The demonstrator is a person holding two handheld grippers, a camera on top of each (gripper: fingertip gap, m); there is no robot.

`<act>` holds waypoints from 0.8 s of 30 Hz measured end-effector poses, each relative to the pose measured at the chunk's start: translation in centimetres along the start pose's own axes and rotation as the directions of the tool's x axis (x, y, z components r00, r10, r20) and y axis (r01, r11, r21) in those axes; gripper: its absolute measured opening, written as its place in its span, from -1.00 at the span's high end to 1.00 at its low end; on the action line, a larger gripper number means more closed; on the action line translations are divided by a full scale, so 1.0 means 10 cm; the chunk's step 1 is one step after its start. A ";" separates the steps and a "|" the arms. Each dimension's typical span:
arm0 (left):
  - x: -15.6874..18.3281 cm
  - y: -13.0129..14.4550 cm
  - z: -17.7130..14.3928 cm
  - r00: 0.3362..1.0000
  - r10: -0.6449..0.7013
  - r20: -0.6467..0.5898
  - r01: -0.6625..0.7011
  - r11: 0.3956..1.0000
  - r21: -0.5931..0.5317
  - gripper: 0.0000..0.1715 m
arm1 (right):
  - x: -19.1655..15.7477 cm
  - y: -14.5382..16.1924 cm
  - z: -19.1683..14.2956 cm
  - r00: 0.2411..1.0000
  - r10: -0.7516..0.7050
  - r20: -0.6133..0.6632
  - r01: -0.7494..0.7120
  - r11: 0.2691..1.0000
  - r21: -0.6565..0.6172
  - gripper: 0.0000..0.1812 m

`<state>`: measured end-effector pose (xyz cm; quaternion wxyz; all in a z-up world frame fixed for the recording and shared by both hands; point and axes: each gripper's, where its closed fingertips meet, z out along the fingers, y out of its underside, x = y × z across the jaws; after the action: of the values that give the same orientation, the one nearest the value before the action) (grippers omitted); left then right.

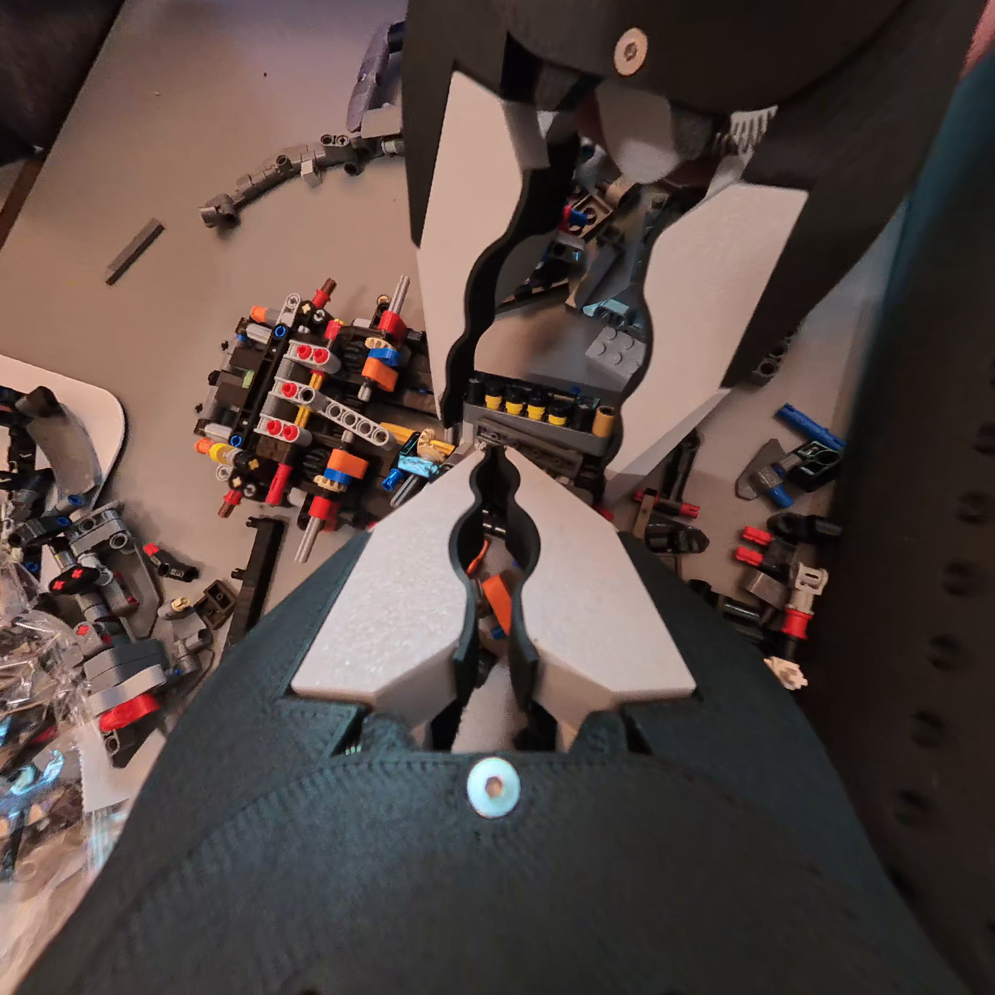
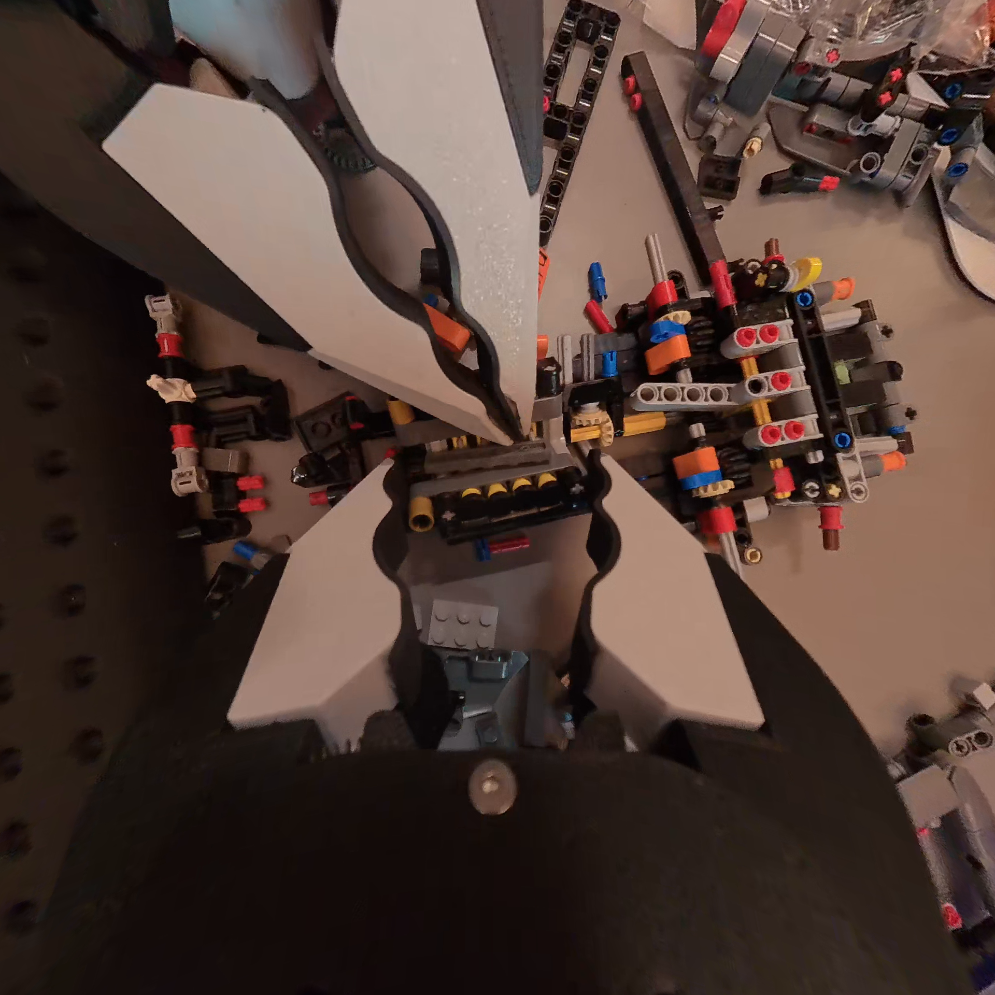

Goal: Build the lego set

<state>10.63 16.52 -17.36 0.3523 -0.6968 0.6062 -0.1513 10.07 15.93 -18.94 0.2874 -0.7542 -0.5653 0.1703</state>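
Observation:
A grey and black sub-assembly with a row of yellow pins (image 1: pixel 538 404) lies on the table beside the large build of gears and axles (image 1: pixel 312 409). My left gripper (image 1: pixel 487 455) is shut, and its tips rest on the dark grey plate (image 1: pixel 533 439) on top of the sub-assembly. My right gripper (image 2: pixel 492 463) is open, with one finger on each side of the sub-assembly (image 2: pixel 500 495). The right wrist view also shows the left gripper (image 2: pixel 517 433) coming in from the upper left, and the large build (image 2: pixel 754 398). An orange piece (image 2: pixel 447 331) shows in the hollow behind the left fingertips.
A grey studded plate (image 2: pixel 463 624) lies under the right gripper. A long black beam (image 1: pixel 258 570), a dark grey chain of links (image 1: pixel 280 172) and a dark tile (image 1: pixel 134 250) lie on the table. Loose parts crowd the right (image 1: pixel 780 570), and a plastic bag (image 1: pixel 32 673) lies at the left. Left and right tips are no more than a few centimetres apart.

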 end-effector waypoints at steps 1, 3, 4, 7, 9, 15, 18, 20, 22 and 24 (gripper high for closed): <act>0.00 0.00 0.00 1.000 -0.005 -0.002 0.005 1.000 0.002 1.00 | 0.00 0.01 -0.01 1.000 0.000 -0.008 0.000 1.000 -0.007 0.29; -0.03 0.04 0.01 0.999 0.037 0.032 -0.036 0.999 -0.021 1.00 | -0.02 -0.02 0.00 1.000 -0.004 -0.023 0.003 1.000 -0.006 0.29; -0.02 0.04 0.02 0.999 0.037 0.023 -0.037 0.999 -0.016 1.00 | -0.05 -0.04 0.00 1.000 -0.011 -0.017 0.011 1.000 0.000 0.29; -0.04 0.04 0.02 1.000 0.015 0.009 -0.015 1.000 -0.002 1.00 | -0.04 -0.04 0.00 1.000 0.015 -0.007 -0.015 1.000 0.011 0.29; -0.04 0.04 0.02 0.999 0.027 0.027 -0.026 1.000 -0.010 1.00 | -0.04 -0.04 0.00 1.000 0.007 -0.013 -0.007 1.000 0.003 0.29; -0.08 0.04 0.00 0.999 0.014 0.051 -0.014 1.000 0.001 1.00 | -0.03 -0.04 -0.01 0.995 -0.023 -0.093 0.021 1.000 -0.022 0.29; -0.10 0.03 -0.01 0.999 -0.007 0.040 0.007 1.000 0.011 1.00 | -0.02 -0.07 -0.01 0.986 -0.073 -0.147 0.068 0.997 -0.040 0.29; -0.10 0.03 0.00 0.999 0.003 0.054 -0.003 1.000 0.002 1.00 | -0.01 -0.07 -0.01 0.982 -0.091 -0.165 0.084 0.995 -0.051 0.30; -0.11 0.02 -0.01 0.999 -0.020 0.047 0.019 1.000 0.018 1.00 | 0.00 -0.08 -0.02 0.969 -0.140 -0.202 0.128 0.989 -0.074 0.30; -0.12 0.01 -0.02 0.999 -0.029 0.041 0.028 0.999 0.030 1.00 | 0.02 -0.10 -0.03 0.949 -0.194 -0.247 0.176 0.980 -0.095 0.30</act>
<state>10.12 17.63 -17.03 0.3726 -0.7032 0.5865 -0.1508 9.55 16.27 -18.11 0.3450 -0.7234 -0.5976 0.0239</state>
